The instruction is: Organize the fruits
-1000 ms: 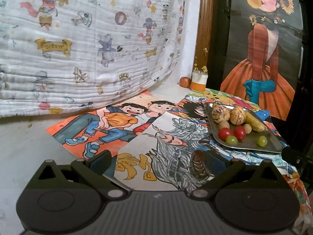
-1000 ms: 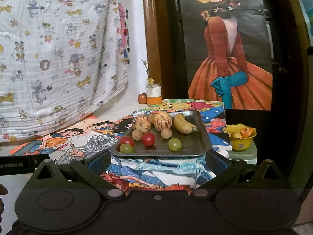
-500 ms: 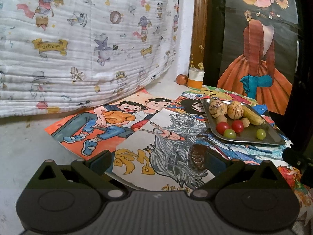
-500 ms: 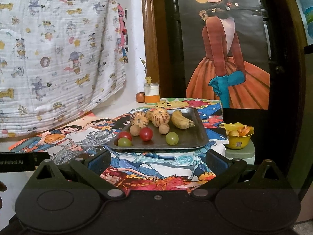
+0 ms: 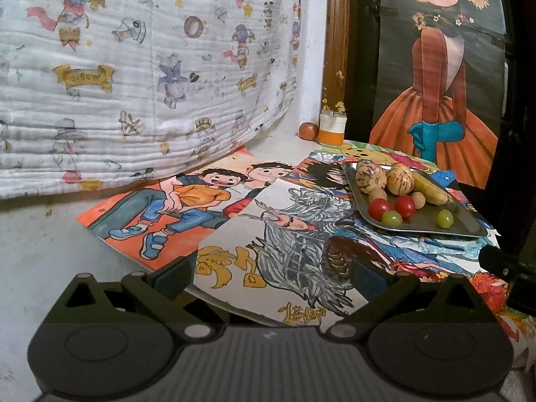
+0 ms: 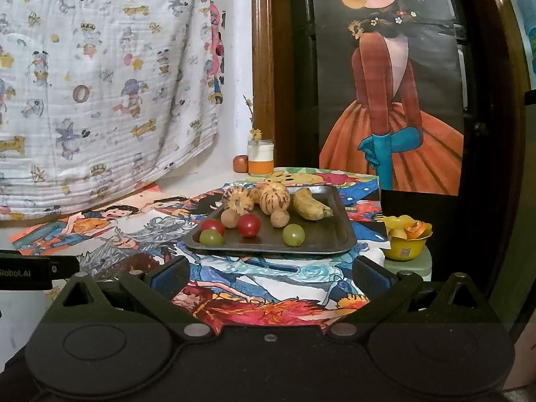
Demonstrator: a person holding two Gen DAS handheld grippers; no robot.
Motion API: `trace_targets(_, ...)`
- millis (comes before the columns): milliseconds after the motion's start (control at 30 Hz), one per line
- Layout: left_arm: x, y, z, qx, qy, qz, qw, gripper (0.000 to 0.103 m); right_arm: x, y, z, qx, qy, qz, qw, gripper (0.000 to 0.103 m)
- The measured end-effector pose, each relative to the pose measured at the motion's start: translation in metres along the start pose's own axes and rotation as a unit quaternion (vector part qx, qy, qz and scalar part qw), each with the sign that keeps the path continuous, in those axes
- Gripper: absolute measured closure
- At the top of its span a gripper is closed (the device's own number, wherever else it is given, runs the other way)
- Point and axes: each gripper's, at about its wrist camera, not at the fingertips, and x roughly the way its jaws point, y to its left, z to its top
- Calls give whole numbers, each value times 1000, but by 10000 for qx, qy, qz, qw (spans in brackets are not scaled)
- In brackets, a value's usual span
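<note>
Currently my right hand-held gripper (image 6: 269, 276) and left hand-held gripper (image 5: 268, 276) hang released, short of the tray (image 6: 335, 238). I judge round grapes (image 6: 293, 234) there roll if nudged.

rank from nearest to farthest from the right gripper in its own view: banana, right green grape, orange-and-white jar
1. Right green grape, near the front of the tray, closest to the right gripper.
2. Banana, toward the back right of the tray.
3. Orange-and-white jar, beyond the tray by the wall.
</note>
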Motion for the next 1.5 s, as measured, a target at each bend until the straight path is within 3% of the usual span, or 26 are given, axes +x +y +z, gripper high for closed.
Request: trace_targets(1500,-1,6,-5,5,66,23,10000,0,2,0,-2,6,86,18,10000,0)
